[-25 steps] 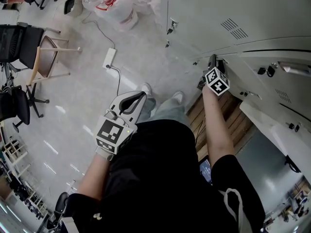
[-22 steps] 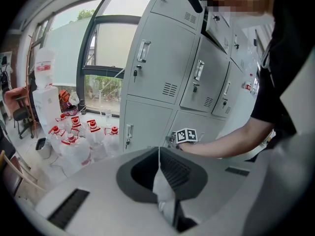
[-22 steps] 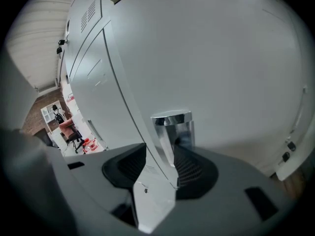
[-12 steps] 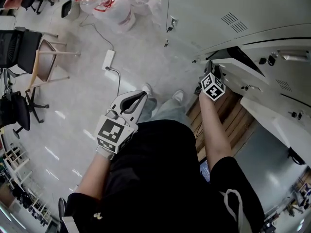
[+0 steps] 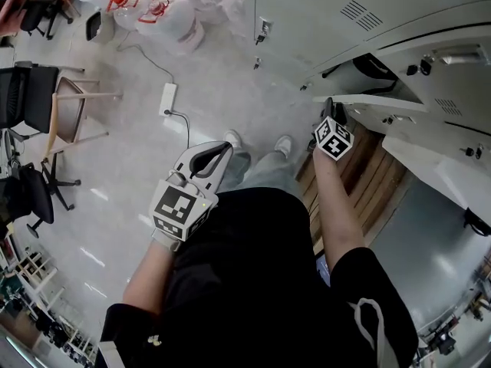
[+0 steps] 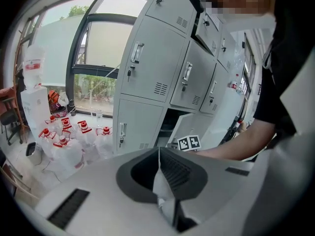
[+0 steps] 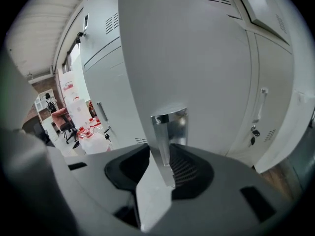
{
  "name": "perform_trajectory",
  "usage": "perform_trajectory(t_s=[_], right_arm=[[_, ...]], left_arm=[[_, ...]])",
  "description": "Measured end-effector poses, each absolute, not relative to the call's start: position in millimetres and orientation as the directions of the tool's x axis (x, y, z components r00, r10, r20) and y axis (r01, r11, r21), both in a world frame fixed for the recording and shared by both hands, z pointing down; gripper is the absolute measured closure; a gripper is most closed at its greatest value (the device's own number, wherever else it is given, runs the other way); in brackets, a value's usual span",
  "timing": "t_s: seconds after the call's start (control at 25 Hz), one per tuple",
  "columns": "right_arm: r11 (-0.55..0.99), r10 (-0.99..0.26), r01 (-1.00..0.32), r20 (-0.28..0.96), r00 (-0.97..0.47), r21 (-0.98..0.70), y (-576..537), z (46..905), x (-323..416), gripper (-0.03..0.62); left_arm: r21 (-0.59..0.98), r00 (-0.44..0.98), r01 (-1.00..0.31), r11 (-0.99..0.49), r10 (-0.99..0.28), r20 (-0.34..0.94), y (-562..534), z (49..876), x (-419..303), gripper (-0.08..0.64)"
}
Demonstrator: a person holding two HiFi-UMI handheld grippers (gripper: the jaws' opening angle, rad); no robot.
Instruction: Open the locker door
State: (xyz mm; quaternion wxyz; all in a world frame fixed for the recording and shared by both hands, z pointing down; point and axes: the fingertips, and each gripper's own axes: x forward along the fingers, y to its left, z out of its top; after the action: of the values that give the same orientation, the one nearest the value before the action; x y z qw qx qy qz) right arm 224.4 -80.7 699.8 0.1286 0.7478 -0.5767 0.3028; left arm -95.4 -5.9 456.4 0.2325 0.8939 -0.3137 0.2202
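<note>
The grey locker door (image 5: 383, 101) of a low compartment stands swung out from the bank, and the dark inside (image 5: 370, 69) shows behind it. My right gripper (image 5: 330, 110), below its marker cube, is at the door's free edge. In the right gripper view the door (image 7: 197, 58) fills the frame. Its chrome handle (image 7: 167, 132) runs down between the jaws of my right gripper (image 7: 170, 155). The jaws are closing, and they touch the handle's lower end on both sides. My left gripper (image 5: 209, 158) hangs by the person's waist, shut and empty; its jaws (image 6: 158, 154) meet in a line.
Neighbouring lockers (image 5: 322, 14) stay closed. Another open door (image 5: 441, 171) juts out at the right over wooden slats (image 5: 368, 176). On the floor to the left lie a power strip (image 5: 167, 96), several water jugs (image 5: 165, 8) and chairs (image 5: 65, 106).
The locker door has swung out from nearly closed to well open. My right gripper came back towards the person with it. The left gripper has stayed where it was.
</note>
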Motion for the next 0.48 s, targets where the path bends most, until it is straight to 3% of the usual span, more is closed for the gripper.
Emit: perform_trajectory(t_s=[0.48], right_arm=[[-0.341, -0.774, -0.927, 0.607, 0.183, -0.155, -20, 701, 227, 0.454]], left_arm=[[0.276, 0.771, -0.546, -0.791, -0.346, 0.535, -1, 457, -78, 0.535]])
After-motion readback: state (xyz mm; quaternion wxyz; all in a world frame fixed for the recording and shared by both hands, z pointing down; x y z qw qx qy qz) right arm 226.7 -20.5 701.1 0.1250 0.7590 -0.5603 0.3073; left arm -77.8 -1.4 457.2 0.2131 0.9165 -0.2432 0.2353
